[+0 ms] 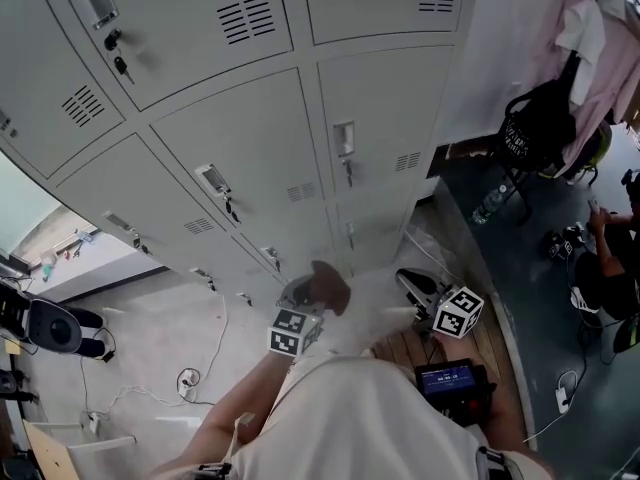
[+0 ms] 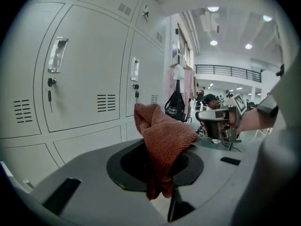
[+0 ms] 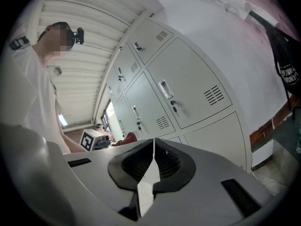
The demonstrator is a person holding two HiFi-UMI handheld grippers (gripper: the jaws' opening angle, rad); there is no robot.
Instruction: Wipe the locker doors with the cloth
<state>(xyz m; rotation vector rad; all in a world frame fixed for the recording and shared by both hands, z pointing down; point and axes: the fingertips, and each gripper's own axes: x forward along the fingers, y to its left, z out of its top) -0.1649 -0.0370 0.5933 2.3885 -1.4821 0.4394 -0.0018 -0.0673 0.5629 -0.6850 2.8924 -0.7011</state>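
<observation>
A rust-red cloth (image 2: 162, 138) stands bunched up out of my left gripper (image 2: 162, 166), which is shut on it. In the head view the cloth (image 1: 328, 286) is low down, a short way out from the bottom row of the grey locker doors (image 1: 250, 138). My right gripper (image 1: 414, 288) hovers to the right of it at about the same height. Its jaws (image 3: 153, 166) are shut with nothing between them. The right gripper view shows the left gripper's marker cube (image 3: 91, 139) and a bit of the cloth (image 3: 125, 138) beside the locker doors (image 3: 188, 88).
Each locker door has a handle and key (image 1: 344, 148). Right of the lockers, a black bag (image 1: 538, 123) and pink garments (image 1: 600, 58) hang on a chair, with a bottle (image 1: 489, 203) on the floor. A person (image 1: 605, 268) sits at far right. Cables (image 1: 190, 378) lie at left.
</observation>
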